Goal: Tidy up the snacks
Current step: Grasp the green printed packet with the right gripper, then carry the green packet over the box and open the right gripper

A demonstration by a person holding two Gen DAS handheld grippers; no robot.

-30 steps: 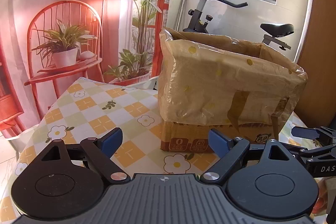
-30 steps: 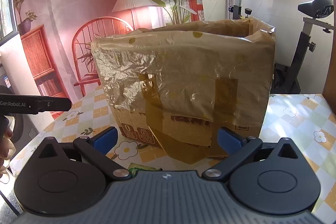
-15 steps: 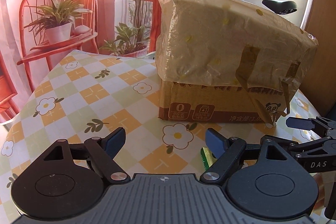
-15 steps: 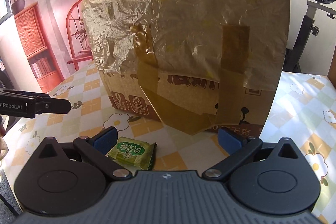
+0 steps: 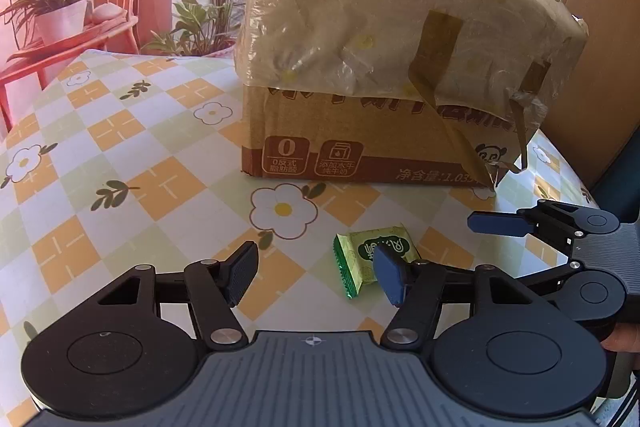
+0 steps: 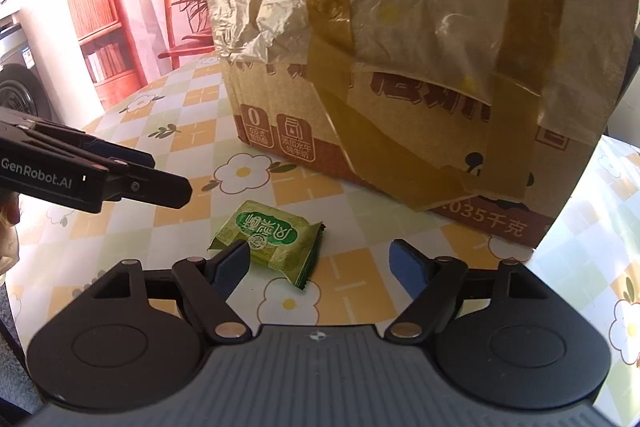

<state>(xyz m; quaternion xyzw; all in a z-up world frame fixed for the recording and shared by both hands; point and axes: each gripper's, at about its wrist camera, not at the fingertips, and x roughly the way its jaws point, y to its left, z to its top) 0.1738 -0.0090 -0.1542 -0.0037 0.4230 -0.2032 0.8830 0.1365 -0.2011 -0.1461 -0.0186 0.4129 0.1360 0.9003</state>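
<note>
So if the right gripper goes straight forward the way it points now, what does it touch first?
Probably the green snack packet, which lies on the tablecloth just ahead of the open right gripper, toward its left finger. Passing above it, it would meet the cardboard box. Height is unclear.

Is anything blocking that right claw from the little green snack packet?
Nothing visible: the right gripper is open, and the green snack packet lies flat on the tablecloth just ahead, near its left finger.
</note>
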